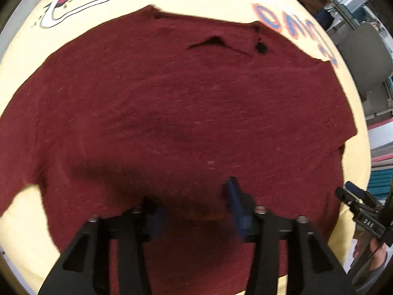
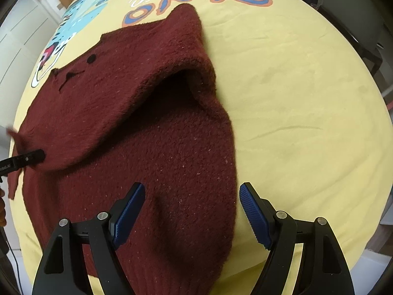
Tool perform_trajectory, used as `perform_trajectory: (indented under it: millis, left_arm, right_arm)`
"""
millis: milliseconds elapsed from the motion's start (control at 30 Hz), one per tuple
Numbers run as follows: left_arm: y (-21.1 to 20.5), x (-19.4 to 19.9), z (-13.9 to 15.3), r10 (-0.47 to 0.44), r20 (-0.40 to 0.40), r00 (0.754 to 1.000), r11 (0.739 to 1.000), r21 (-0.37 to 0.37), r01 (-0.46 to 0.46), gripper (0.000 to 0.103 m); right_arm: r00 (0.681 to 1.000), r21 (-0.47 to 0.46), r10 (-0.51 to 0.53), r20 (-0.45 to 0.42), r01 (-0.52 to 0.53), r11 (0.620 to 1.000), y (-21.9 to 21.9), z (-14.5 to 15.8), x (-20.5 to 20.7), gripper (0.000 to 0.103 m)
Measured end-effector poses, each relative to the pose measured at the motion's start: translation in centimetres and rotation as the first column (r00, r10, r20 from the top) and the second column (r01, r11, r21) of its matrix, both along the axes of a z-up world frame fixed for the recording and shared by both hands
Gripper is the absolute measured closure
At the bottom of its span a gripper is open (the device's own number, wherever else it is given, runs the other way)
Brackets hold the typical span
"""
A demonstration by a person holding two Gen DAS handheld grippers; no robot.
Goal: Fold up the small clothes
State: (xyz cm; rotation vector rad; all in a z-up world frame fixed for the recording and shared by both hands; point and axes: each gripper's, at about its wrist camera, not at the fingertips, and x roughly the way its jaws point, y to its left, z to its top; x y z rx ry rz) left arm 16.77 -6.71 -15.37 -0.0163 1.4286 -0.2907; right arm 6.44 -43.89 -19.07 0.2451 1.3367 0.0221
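Maroon knit sweater (image 2: 137, 132) lies half-folded on the yellow sheet (image 2: 294, 113), the left gripper (image 1: 194, 206) apparently pinching its edge though blur leaves that unclear, the right gripper (image 2: 191, 209) gaping above the hem; best smooth the raised fold flat before releasing.

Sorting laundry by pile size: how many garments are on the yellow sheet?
1: a maroon sweater spread across the yellow sheet, partly folded over itself. Anything beneath it would be hidden.

Left tongs (image 1: 194, 211) motion-blurred, grip unclear; sweater (image 2: 152, 147) hem cut off below.
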Motion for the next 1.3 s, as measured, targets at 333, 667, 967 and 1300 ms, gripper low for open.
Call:
perform_trajectory:
  millis: [333, 667, 967, 1300]
  left_arm:
    - [5.5, 1.7, 2.9, 0.132, 0.039, 0.990, 0.989, -0.077, -0.129, 0.001]
    - [7.3, 2.9, 0.1, 0.203, -0.005, 0.979, 0.978, -0.054, -0.203, 0.001]
    - [6.0, 2.9, -2.9, 0.227, -0.007, 0.974, 0.974, -0.023, -0.227, 0.016]
    - [0.8, 3.1, -2.1, 0.095, 0.049, 0.994, 0.995, -0.012, -0.094, 0.094]
  right_arm:
    - [1.000, -0.003, -0.005, -0.004, 0.005, 1.000, 0.4, -0.3, 0.1, 0.021]
    - [1.000, -0.022, 0.017, 0.001, -0.017, 1.000, 0.9, 0.0, -0.3, 0.021]
    - [1.000, -0.031, 0.009, -0.006, -0.009, 0.999, 0.5, 0.0, -0.5, 0.021]
    - [0.999, -0.033, 0.000, -0.032, -0.002, 0.999, 0.2, -1.1, 0.1, 0.021]
